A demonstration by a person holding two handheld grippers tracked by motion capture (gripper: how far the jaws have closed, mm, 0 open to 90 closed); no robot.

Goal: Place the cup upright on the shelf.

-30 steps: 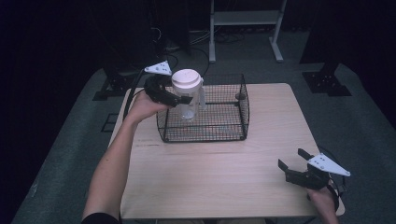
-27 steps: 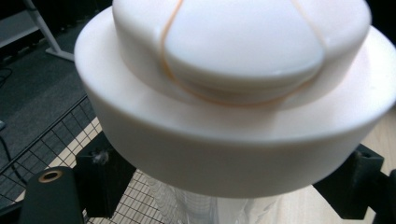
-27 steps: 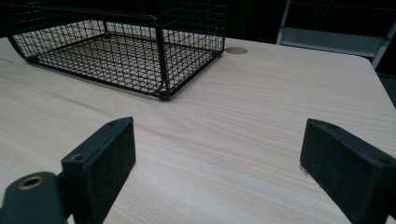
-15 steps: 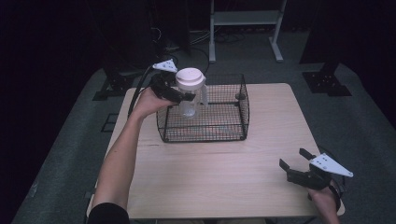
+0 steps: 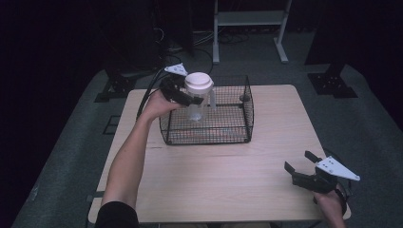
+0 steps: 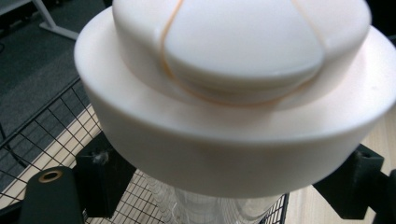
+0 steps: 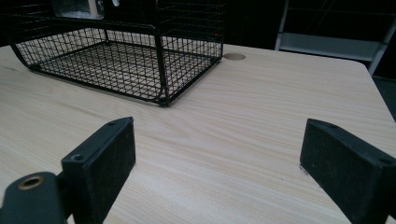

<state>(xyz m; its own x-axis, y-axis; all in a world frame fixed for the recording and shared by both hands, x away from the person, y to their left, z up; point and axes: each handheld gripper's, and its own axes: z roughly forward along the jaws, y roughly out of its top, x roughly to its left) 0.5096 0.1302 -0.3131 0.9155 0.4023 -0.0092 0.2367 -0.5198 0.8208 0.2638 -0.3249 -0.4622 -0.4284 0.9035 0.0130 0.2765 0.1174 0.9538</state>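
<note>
Nearest me, R gripper (image 5: 304, 167) rests at the front edge of the pale wooden worktop (image 5: 228, 185), fingers wide open w/ nothing between. Further back, L gripper (image 5: 192, 99) has its fingers closed round the clear plastic cup with the white lid (image 5: 198, 90). Cup stands upright, above the black wire basket (image 5: 209, 137), left side. I'd lower it straight down. 1 cup, 1 basket.

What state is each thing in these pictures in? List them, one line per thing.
Bottle: upright, white lid on, held over the basket.
Wire basket: upright on the table, open-topped.
Left claw: shut on the bottle, below its lid.
Right claw: open, holding nothing, above the table's near right corner.
</note>
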